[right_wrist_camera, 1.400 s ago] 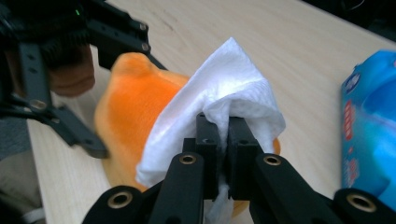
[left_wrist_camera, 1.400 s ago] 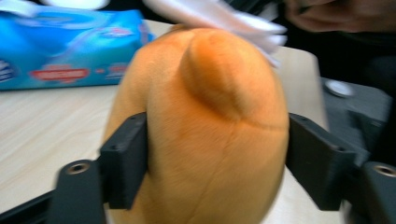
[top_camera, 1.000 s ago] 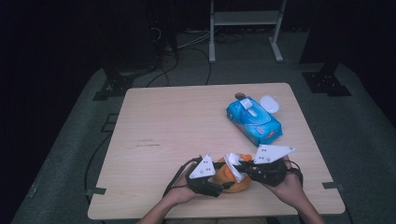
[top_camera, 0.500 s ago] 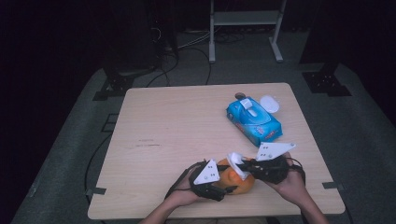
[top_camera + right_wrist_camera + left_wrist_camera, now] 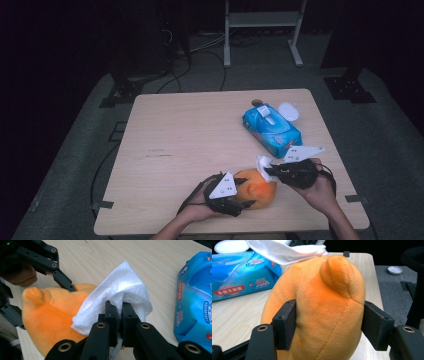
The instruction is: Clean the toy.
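Observation:
An orange plush toy (image 5: 257, 187) lies near the table's front edge. My left gripper (image 5: 245, 197) is shut on it. In the left gripper view the black pads (image 5: 287, 322) squeeze the toy (image 5: 324, 302) from both sides, and they have just closed a little tighter. My right gripper (image 5: 267, 170) is shut on a folded white wipe (image 5: 263, 164). In the right gripper view the wipe (image 5: 120, 290) bunches over the closed jaws of the right gripper (image 5: 122, 312) and rests against the top of the toy (image 5: 50, 312).
A blue pack of wet wipes (image 5: 272, 130) lies at the back right of the wooden table (image 5: 175, 140), with a small white lid (image 5: 289, 111) beside it. The same pack (image 5: 195, 295) lies close on the right in the right gripper view.
The right gripper has slid the wipe a little to the right over the toy's top. The left gripper has stayed clamped on the toy, almost in place.

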A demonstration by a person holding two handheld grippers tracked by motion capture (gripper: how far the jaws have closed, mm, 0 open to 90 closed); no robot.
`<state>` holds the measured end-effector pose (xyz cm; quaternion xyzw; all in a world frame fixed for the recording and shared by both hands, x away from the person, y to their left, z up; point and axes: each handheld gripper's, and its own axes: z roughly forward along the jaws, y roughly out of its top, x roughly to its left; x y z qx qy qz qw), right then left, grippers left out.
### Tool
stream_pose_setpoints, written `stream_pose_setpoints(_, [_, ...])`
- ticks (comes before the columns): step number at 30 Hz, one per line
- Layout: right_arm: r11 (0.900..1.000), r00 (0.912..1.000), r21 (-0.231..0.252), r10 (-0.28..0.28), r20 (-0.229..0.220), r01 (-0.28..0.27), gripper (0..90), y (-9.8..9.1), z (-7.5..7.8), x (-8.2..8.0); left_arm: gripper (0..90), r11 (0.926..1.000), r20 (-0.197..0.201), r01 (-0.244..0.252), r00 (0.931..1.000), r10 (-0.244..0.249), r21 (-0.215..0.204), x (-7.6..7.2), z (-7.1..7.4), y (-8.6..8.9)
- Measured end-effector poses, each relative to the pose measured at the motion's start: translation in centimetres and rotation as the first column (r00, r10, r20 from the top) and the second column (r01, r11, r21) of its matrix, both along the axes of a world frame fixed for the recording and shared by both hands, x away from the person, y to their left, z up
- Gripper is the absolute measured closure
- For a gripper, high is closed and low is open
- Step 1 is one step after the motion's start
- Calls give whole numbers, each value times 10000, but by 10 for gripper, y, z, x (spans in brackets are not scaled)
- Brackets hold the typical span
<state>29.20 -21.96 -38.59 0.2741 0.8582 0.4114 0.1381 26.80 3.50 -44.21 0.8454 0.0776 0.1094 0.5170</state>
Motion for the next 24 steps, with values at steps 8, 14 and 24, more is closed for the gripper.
stream_pose_setpoints(8, [9961,9958,100,874,262,-877,851,22,8,-8,343,9999,-183,-171,9997,171,5,2,0,3])
stream_pose_setpoints(14, [9994,9999,333,-62,-102,65,851,-9,-2,5,346,9979,-706,-466,9966,434,-449,11,-2,11])
stream_pose_setpoints(24, [9996,9999,274,-59,-104,62,851,-10,-3,4,346,9919,-1241,-991,9883,888,-794,19,-1,19])
